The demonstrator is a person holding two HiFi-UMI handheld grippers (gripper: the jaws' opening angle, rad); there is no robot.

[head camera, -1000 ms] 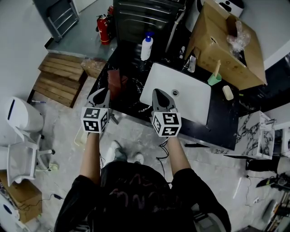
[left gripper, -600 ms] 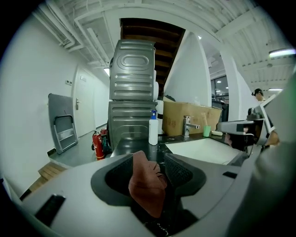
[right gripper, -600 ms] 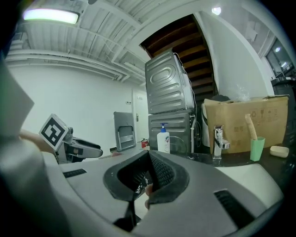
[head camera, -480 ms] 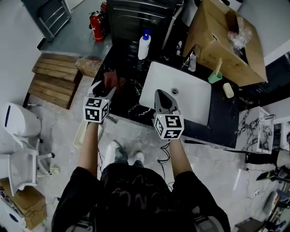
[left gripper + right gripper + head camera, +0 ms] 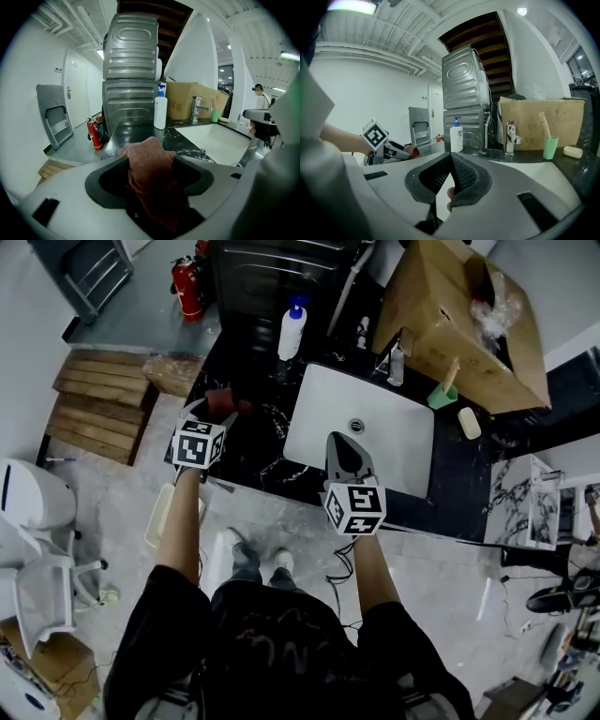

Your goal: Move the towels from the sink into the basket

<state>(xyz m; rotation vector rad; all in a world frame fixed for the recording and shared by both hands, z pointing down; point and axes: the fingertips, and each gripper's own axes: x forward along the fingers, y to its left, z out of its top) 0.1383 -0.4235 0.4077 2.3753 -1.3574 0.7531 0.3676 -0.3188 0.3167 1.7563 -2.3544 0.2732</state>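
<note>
A rust-brown towel (image 5: 152, 183) is hanging loose between the jaws of the left gripper (image 5: 151, 158), which have just been opening and are standing wide apart over the black counter (image 5: 251, 442), left of the white sink (image 5: 398, 442). The right gripper (image 5: 451, 159) is hovering at the sink's near edge, jaws together. The label on the pump bottle (image 5: 291, 329) is showing too small to read.
</note>
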